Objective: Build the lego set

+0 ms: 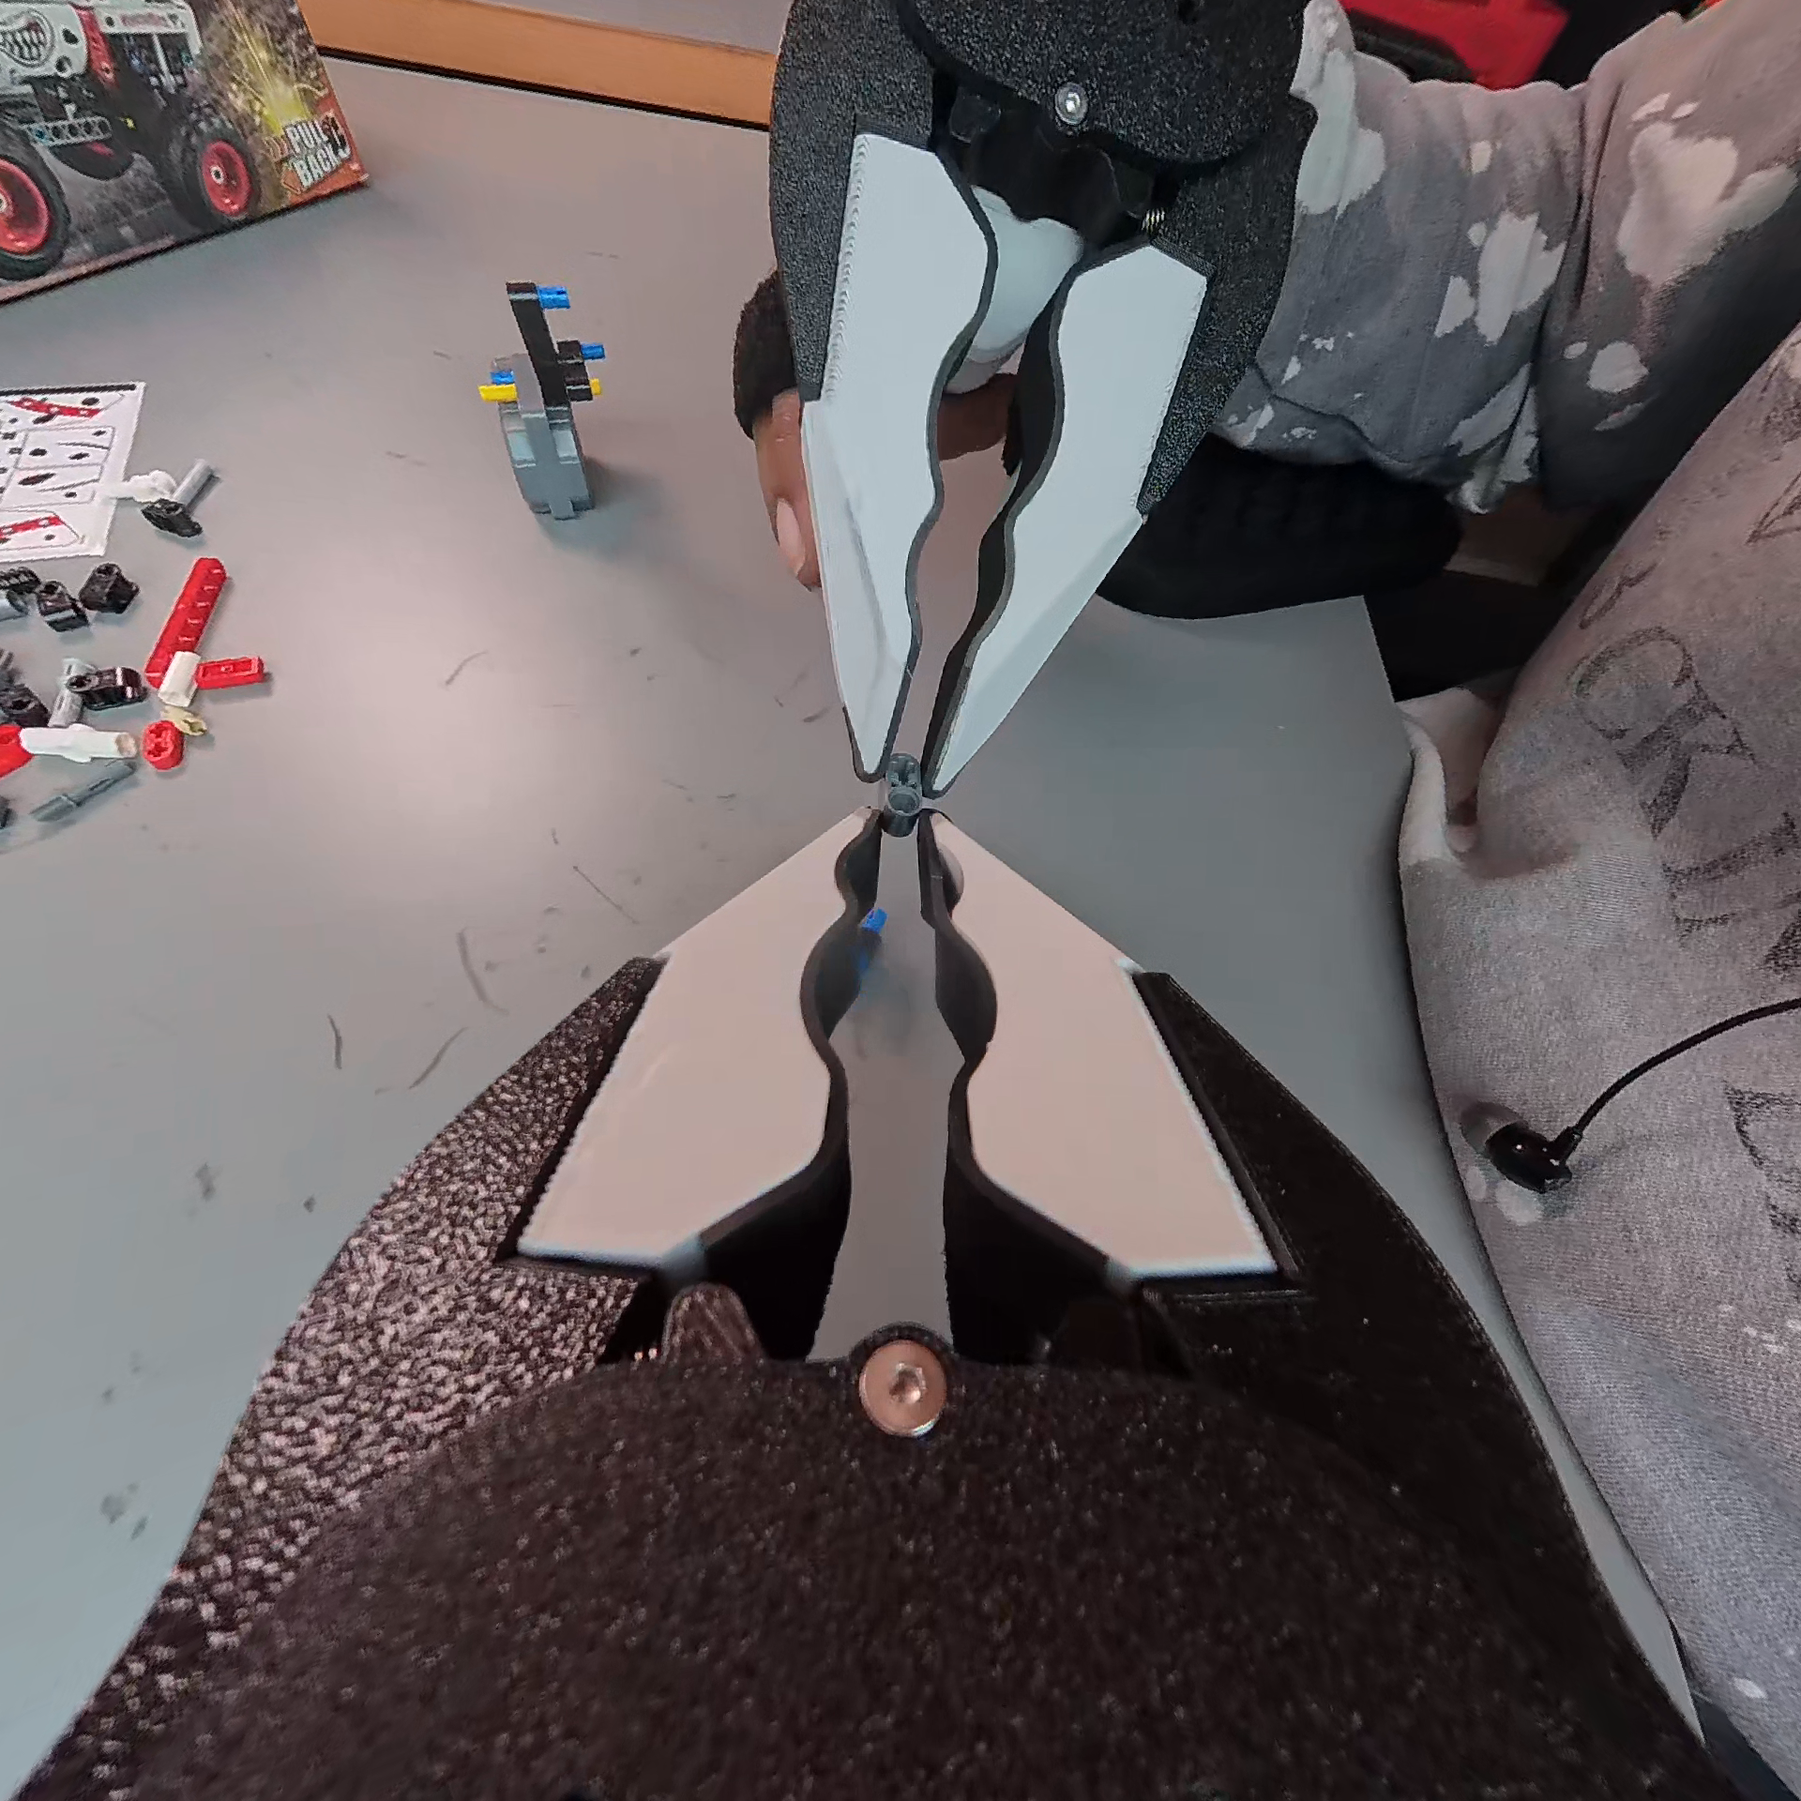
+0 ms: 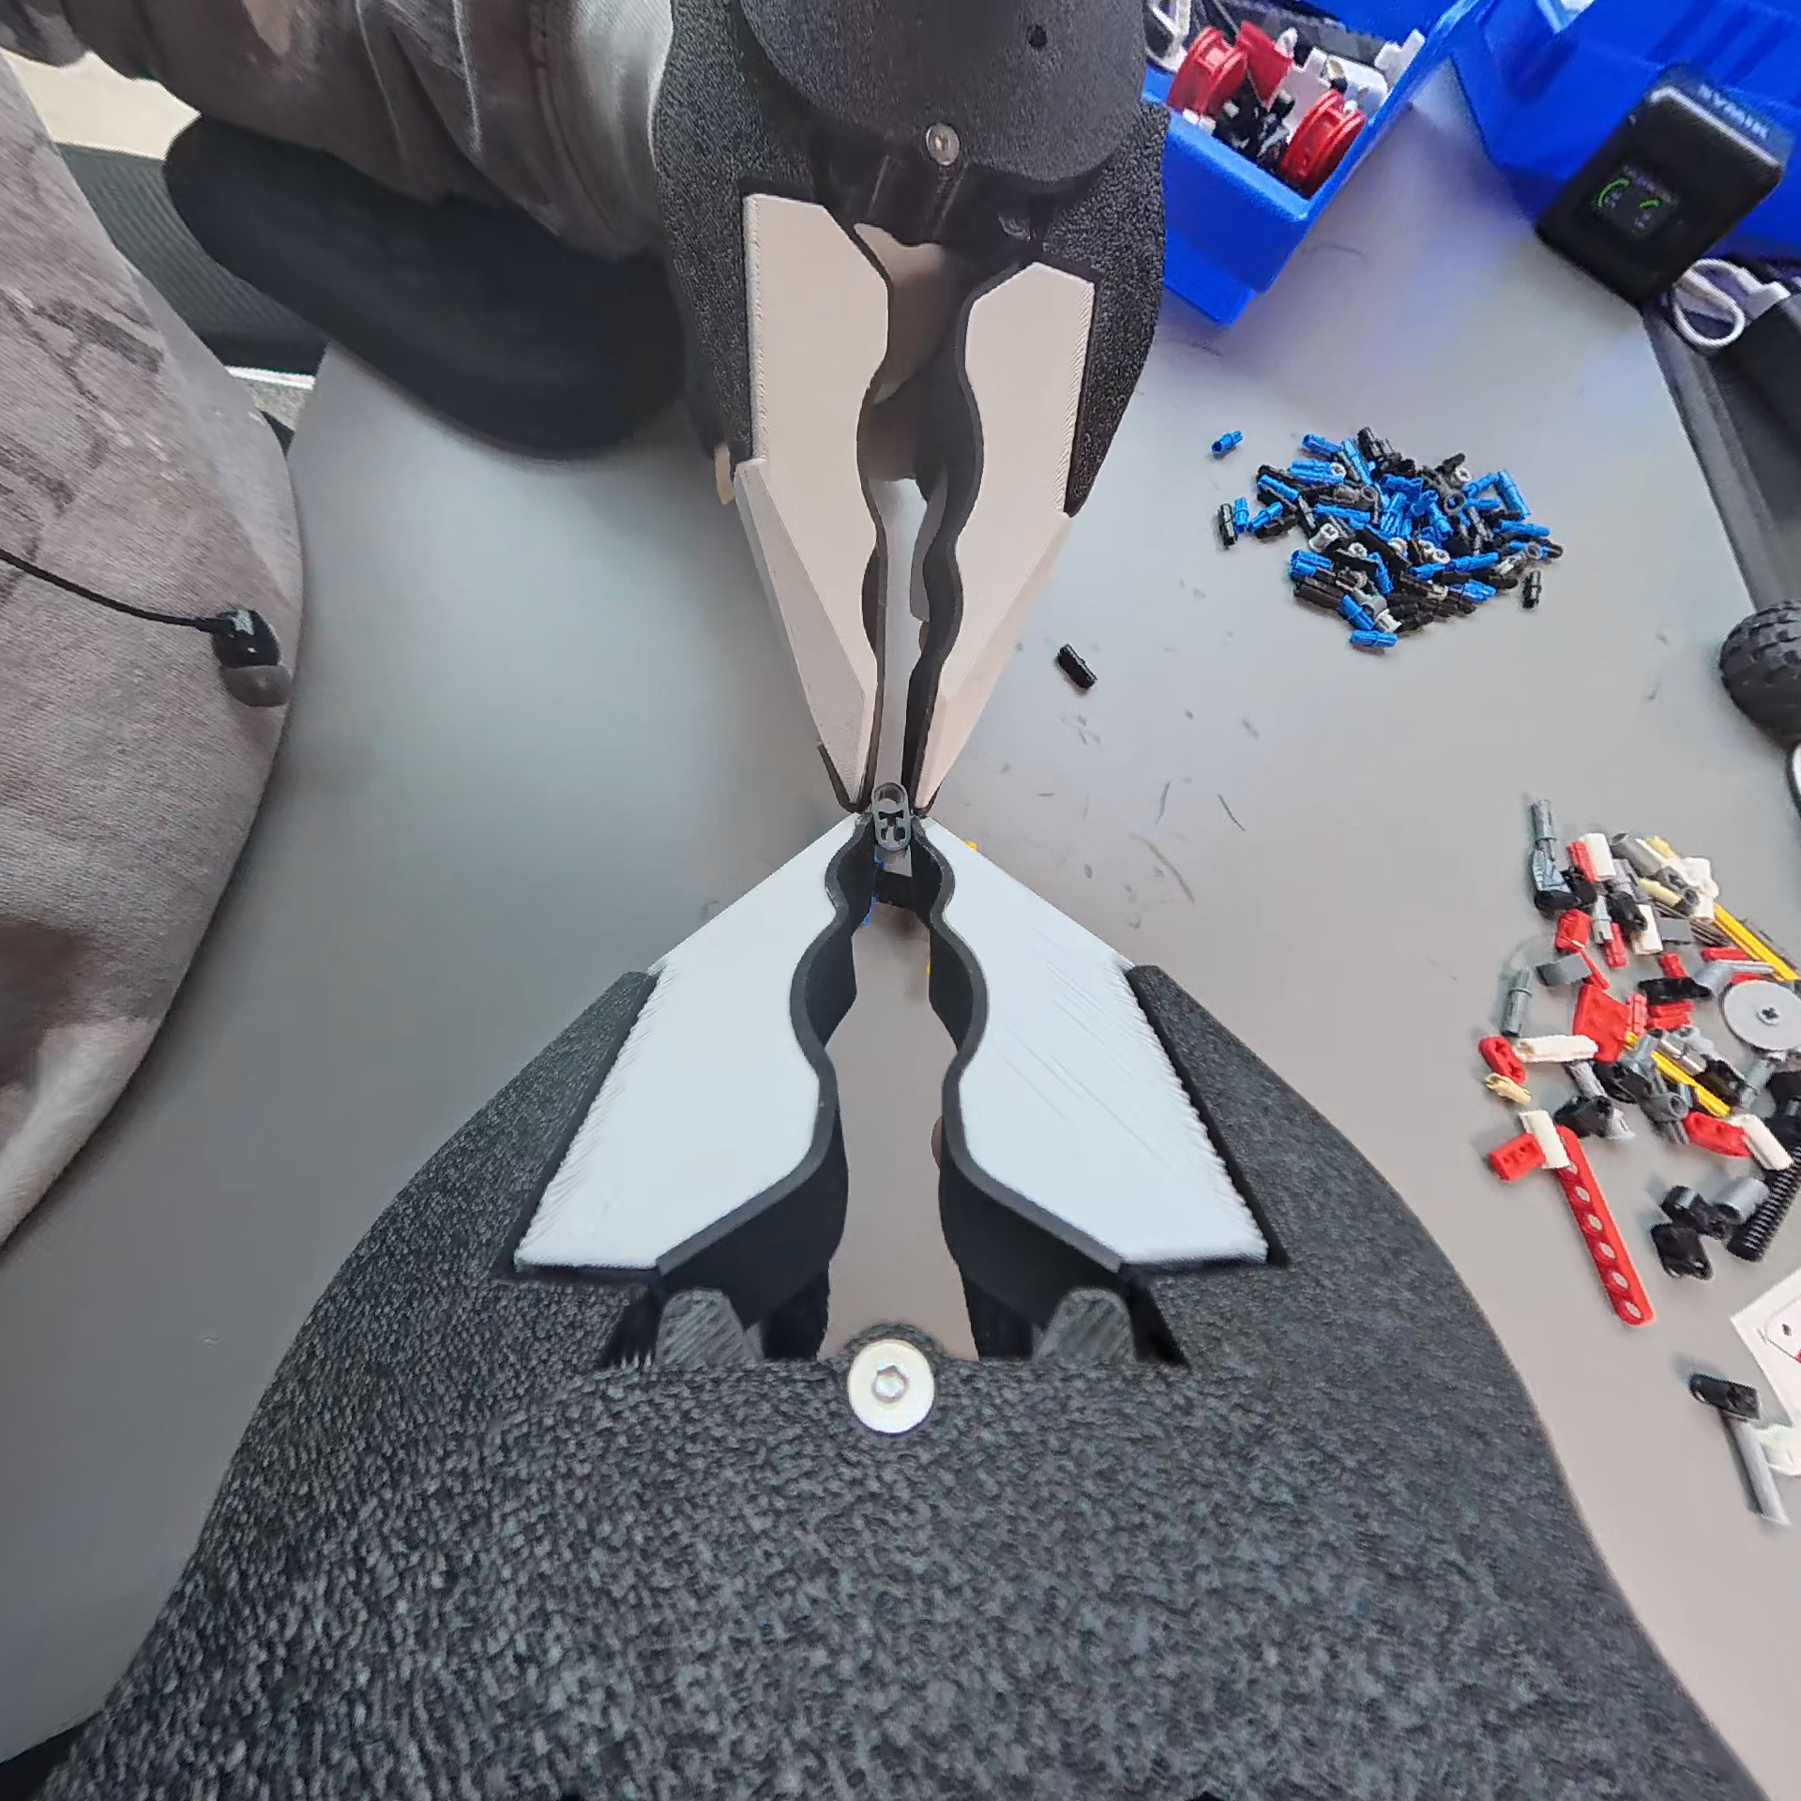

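My two grippers meet tip to tip above the grey table (image 1: 487,975). In the left wrist view, my left gripper (image 1: 902,828) comes from below and my right gripper (image 1: 902,770) from above. Both are shut on one small dark grey connector (image 1: 903,794) held between them. It also shows in the right wrist view (image 2: 889,817), between my right gripper (image 2: 892,846) and my left gripper (image 2: 885,787). A blue pin (image 1: 870,934) shows in the gap behind my left fingertips. A partial build (image 1: 548,419) of grey, black, blue and yellow parts stands upright to the far left.
The set's box (image 1: 146,127), a sticker sheet (image 1: 58,468) and loose red, white and black parts (image 1: 185,633) lie left. In the right wrist view are a pile of blue and black pins (image 2: 1394,531), mixed parts (image 2: 1657,1033), a blue bin (image 2: 1257,195) and a tyre (image 2: 1766,672).
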{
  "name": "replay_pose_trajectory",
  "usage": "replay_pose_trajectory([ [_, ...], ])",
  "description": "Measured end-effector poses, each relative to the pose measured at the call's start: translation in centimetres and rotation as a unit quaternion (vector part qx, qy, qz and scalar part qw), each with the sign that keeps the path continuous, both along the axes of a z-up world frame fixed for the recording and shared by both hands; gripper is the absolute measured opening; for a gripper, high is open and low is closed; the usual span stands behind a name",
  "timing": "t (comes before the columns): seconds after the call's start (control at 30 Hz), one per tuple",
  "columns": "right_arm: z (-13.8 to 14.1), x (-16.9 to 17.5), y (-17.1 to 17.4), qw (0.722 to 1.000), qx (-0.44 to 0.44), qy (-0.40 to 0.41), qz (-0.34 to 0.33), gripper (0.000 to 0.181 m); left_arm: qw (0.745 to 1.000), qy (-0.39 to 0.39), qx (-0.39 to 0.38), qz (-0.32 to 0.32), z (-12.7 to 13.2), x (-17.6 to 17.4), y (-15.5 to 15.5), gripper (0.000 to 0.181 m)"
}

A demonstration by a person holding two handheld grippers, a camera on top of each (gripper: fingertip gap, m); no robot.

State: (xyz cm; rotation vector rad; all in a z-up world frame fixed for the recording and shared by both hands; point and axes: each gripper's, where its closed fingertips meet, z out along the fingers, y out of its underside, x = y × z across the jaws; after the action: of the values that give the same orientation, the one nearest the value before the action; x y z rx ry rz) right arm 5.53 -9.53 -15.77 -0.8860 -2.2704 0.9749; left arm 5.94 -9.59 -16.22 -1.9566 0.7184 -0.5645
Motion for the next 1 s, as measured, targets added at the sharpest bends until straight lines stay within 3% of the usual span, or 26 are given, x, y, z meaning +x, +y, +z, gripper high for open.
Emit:
replay_pose_trajectory([
  [0.03,0.3,0.0,-0.1,1.0,-0.01,0.004,0.001,0.007,1.0,-0.003,0.003,-0.002,0.2,0.1,0.0,0.007],
  [0.17,2.9,-0.4,-0.1,0.994,-0.093,0.064,-0.006,0.008,0.996,-0.073,0.047,0.004,2.8,-0.1,0.1,0.006],
  [0.33,7.7,-0.9,-0.4,0.948,-0.275,0.157,-0.014,0.013,0.97,-0.207,0.129,-0.004,7.8,-0.6,-0.5,0.006],
  [0.47,9.2,-0.7,-1.2,0.929,-0.325,0.177,0.002,0.009,0.961,-0.226,0.157,-0.01,8.9,-0.4,-0.9,0.006],
  [0.7,9.2,-0.9,-1.3,0.93,-0.328,0.169,-0.005,0.008,0.967,-0.194,0.167,0.001,8.7,-0.4,-0.9,0.007],
  [0.83,6.9,-1.0,-0.8,0.964,-0.235,0.125,-0.016,0.007,0.984,-0.125,0.125,0.015,6.1,-0.6,-0.2,0.013],
  [1.0,5.0,-0.6,-0.9,0.982,-0.167,0.093,-0.013,0.007,0.992,-0.069,0.108,0.0,4.4,0.1,-0.3,0.007],
])
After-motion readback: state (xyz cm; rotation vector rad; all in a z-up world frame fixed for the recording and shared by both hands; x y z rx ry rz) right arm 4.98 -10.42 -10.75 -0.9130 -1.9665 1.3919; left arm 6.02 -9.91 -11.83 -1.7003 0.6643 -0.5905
